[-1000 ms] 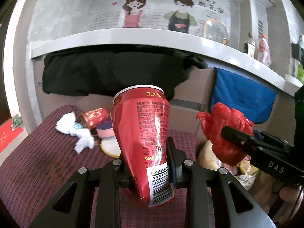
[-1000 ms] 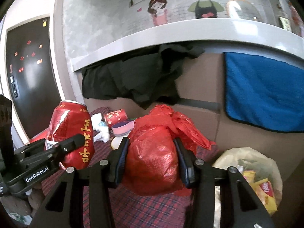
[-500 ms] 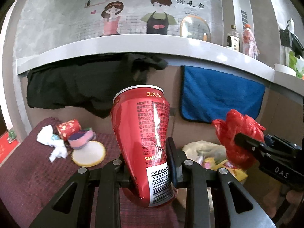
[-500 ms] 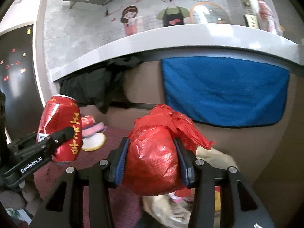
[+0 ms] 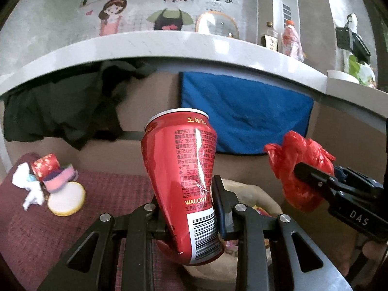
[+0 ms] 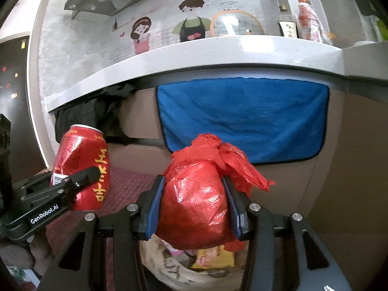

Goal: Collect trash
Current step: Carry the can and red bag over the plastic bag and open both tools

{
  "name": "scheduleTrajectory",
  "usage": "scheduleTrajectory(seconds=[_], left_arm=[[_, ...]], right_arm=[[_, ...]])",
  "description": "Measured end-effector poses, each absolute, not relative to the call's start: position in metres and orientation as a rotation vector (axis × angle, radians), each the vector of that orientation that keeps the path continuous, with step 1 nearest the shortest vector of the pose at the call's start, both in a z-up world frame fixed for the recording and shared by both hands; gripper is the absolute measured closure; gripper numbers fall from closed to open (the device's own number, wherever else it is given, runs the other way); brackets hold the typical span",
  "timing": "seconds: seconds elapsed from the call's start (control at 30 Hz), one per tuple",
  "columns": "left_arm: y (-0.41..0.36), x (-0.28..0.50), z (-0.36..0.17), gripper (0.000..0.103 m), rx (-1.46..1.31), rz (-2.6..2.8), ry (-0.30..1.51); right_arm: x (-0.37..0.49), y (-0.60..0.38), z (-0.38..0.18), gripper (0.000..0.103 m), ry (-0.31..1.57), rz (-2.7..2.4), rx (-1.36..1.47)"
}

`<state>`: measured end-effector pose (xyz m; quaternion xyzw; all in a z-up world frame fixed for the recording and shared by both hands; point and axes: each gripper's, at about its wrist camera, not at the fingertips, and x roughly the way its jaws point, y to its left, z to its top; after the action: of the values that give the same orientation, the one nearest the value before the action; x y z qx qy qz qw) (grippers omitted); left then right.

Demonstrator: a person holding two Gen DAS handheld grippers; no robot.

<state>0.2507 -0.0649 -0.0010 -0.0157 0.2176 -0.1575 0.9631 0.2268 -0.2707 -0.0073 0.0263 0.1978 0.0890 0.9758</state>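
Note:
My left gripper (image 5: 186,208) is shut on a dented red drink can (image 5: 186,181), tilted a little to the left; the same can (image 6: 82,167) shows at the left of the right wrist view. My right gripper (image 6: 194,208) is shut on a crumpled red plastic bag (image 6: 196,201), seen also as a red bag (image 5: 298,167) at the right of the left wrist view. Below both grippers sits a pale trash bag (image 6: 169,269), its mouth open, with yellow wrappers (image 6: 215,257) inside. Its rim (image 5: 262,194) peeks out behind the can.
On the dark red checked cloth (image 5: 29,232) at the left lie white tissue (image 5: 24,189), a small red cup (image 5: 43,167), a pink-purple item (image 5: 60,179) and a round cream lid (image 5: 66,198). A blue towel (image 6: 242,118) and black cloth (image 5: 60,106) hang below a grey counter (image 5: 169,46).
Both grippers have swung to the right with their loads. The tissue and cup slid to the far left of the left wrist view, and the trash bag now lies under both grippers.

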Motion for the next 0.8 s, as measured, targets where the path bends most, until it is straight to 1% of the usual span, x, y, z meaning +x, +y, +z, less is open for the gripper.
scheduleTrajectory(seconds=[0.2, 0.5, 0.8], left_arm=[[-0.078, 0.261, -0.012, 0.075, -0.033, -0.347, 0.463], [-0.095, 0.291, -0.042, 0.075, -0.05, -0.397, 0.556], [-0.103, 0.333, -0.087, 0.075, -0.104, -0.443, 0.709]], right_arm=[[0.233, -0.281, -0.016, 0.06, 0.411, 0.168, 0.07], [0.252, -0.288, -0.039, 0.059, 0.457, 0.188, 0.101], [0.283, -0.301, -0.084, 0.059, 0.56, 0.197, 0.189]])
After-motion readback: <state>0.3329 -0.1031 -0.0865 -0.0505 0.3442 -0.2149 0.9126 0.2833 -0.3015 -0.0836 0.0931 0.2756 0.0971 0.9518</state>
